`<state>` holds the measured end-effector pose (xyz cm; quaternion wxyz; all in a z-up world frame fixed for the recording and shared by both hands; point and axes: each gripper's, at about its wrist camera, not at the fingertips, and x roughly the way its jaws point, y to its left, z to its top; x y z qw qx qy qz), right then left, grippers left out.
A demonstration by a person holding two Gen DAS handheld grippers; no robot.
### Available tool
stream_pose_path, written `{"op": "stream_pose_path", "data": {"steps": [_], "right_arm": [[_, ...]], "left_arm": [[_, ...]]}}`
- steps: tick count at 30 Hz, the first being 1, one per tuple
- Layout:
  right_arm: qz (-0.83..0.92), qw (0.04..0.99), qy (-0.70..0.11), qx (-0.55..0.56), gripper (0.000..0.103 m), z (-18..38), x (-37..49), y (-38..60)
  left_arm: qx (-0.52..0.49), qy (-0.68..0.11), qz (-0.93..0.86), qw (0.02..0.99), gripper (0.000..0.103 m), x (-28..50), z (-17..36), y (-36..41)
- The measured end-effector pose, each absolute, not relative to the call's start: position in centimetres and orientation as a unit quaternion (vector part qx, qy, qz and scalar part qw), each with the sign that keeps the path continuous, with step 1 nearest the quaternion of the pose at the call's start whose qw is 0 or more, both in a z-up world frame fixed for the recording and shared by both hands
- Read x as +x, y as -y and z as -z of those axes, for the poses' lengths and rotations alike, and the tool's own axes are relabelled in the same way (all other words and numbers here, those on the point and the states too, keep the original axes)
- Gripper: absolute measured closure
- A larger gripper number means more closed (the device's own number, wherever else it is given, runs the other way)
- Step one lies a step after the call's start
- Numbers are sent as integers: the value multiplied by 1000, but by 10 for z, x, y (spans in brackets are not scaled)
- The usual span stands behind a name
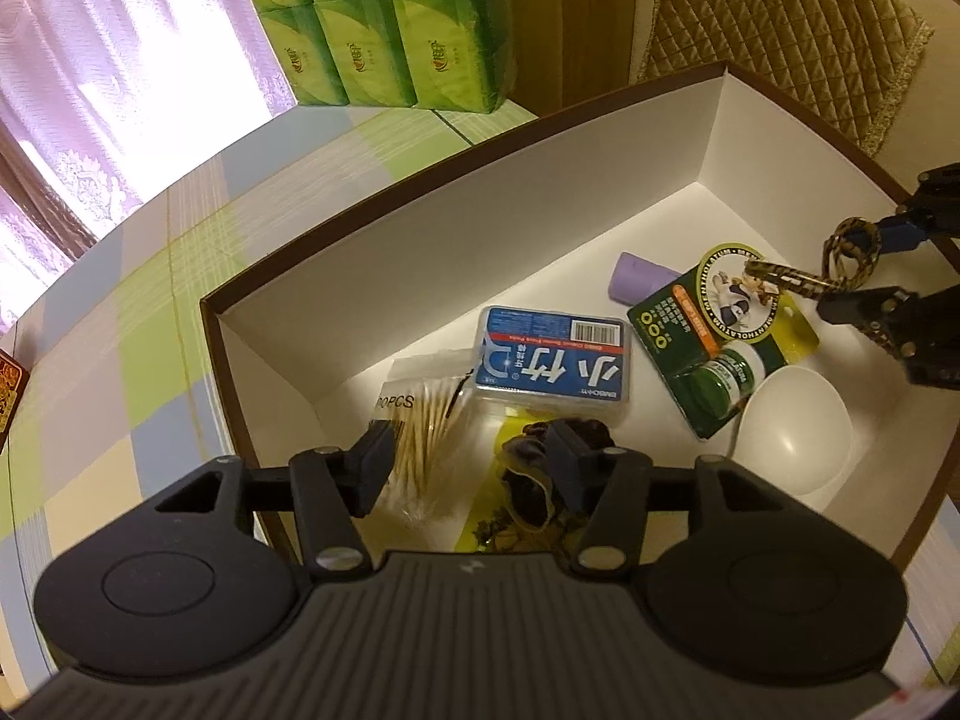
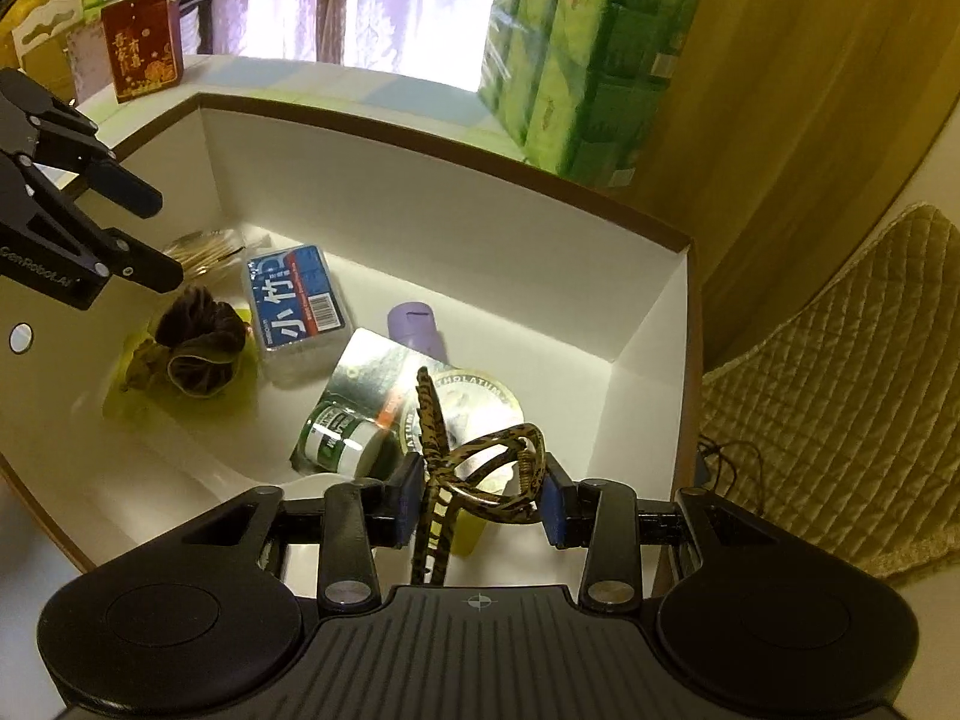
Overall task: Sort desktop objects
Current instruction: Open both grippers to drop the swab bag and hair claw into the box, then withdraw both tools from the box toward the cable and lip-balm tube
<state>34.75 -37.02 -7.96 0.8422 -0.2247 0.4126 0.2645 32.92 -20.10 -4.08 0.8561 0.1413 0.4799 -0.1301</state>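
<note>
A white box with a brown rim [image 1: 420,252] [image 2: 456,228] holds several sorted items: a blue floss-pick case [image 1: 552,357] [image 2: 297,312], a cotton swab bag [image 1: 420,426], a dark scrunchie [image 1: 531,474] [image 2: 198,342], a purple tube [image 1: 639,276] [image 2: 414,324], a green Mentholatum pack [image 1: 702,336] [image 2: 360,420] and a white bowl [image 1: 792,426]. My left gripper [image 1: 474,462] is open and empty over the swabs and scrunchie. My right gripper [image 2: 480,492] [image 1: 864,276] grips a leopard-print hair clip [image 2: 480,468] [image 1: 804,276] above the box's right end.
Green tissue packs [image 1: 384,18] [image 2: 588,54] stand behind the box on the checked tablecloth [image 1: 120,312]. A red carton [image 2: 143,54] stands at the far left. A quilted chair cushion [image 2: 840,390] [image 1: 780,30] is to the right.
</note>
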Motion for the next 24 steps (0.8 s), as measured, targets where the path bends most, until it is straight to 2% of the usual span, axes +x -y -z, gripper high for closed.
{"op": "stream_pose_path", "data": {"steps": [2,5,7,8,10,12,14,16,22,24], "right_arm": [[-268,843,-413,-218,63,76,347,369],[-273,848,-410,-195,33,67,344,372],[-278,851,-409,-179,30,61,341,375],[-280,850,-412,-170,28,58,339,376],[-280,850,-421,-146,20,53,335,380],[-281,851,-425,-129,9,48,330,383],[-283,852,-424,-118,4,44,323,386],[-284,852,-426,-110,2,40,317,387],[-274,855,-428,-100,2,38,304,387],[-271,857,-427,-97,2,36,300,387]], "left_arm": [[139,-480,132,856,48,327,40,201],[139,-477,134,858,44,324,37,201],[136,-475,136,859,44,322,35,201],[135,-474,137,859,40,321,33,201],[131,-471,137,862,31,318,30,201],[128,-468,137,864,26,313,26,201],[123,-465,138,866,17,307,22,201],[118,-462,136,868,11,300,17,201],[105,-449,122,879,2,279,2,201],[103,-449,119,880,2,272,-3,200]]}}
